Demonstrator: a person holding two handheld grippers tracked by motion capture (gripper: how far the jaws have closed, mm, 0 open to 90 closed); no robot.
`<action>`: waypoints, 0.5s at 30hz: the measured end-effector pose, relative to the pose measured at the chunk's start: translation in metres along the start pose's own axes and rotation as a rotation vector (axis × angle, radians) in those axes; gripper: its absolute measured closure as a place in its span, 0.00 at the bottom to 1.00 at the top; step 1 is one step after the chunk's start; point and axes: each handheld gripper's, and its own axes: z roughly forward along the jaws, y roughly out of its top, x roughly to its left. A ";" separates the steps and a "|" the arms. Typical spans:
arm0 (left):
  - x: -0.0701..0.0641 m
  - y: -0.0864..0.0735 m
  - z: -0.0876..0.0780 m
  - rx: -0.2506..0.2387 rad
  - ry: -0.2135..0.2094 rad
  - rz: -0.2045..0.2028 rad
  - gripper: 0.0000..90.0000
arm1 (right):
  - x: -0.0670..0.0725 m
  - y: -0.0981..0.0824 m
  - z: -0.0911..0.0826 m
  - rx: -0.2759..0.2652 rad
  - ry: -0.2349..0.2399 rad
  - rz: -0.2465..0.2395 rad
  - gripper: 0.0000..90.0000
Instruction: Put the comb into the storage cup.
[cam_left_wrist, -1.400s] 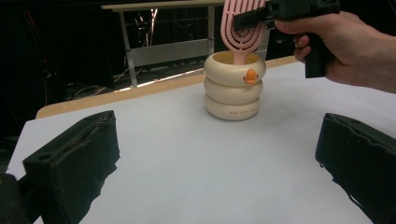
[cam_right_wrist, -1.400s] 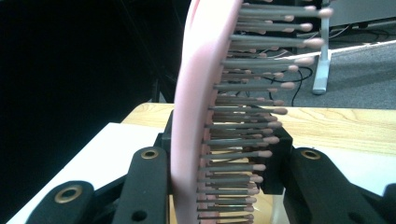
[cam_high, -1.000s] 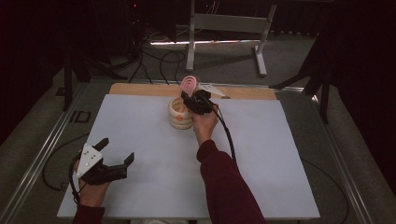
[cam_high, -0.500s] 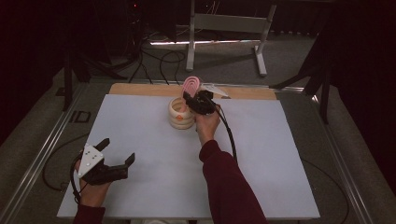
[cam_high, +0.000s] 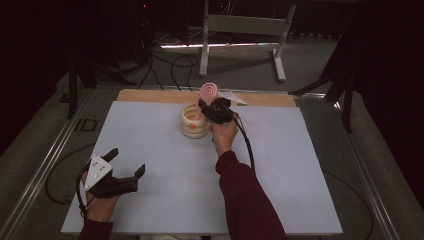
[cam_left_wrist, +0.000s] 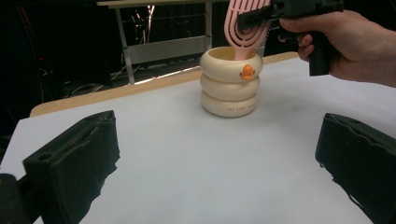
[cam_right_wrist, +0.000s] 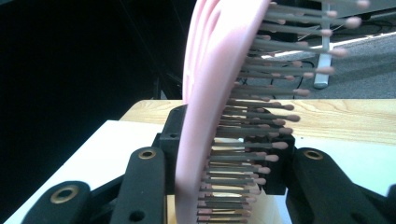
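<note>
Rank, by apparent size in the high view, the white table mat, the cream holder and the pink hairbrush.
1. white table mat, clearly largest.
2. cream holder.
3. pink hairbrush; its lower part sits inside the holder, so this is unsure.

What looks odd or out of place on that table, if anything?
Nothing is spilled or broken. The one odd thing is a pink hairbrush standing handle-down in the cream ringed cup, tilted rather than upright. The right gripper is clamped on its head. The left gripper rests open, apart from both.

Dark room, grey floor (cam_high: 320, 75), white metal stand (cam_high: 245, 25), tangled cables (cam_high: 165, 65).
</note>
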 end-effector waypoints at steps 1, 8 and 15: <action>0.000 0.000 0.000 0.000 0.000 0.000 0.00 | 0.000 0.000 0.000 0.000 0.000 0.000 0.67; 0.000 0.000 0.000 0.002 -0.002 0.001 0.00 | -0.003 -0.001 -0.001 0.007 -0.006 -0.008 0.66; -0.001 0.000 0.001 0.004 -0.005 0.003 0.00 | -0.006 0.000 -0.003 0.014 -0.021 -0.016 0.66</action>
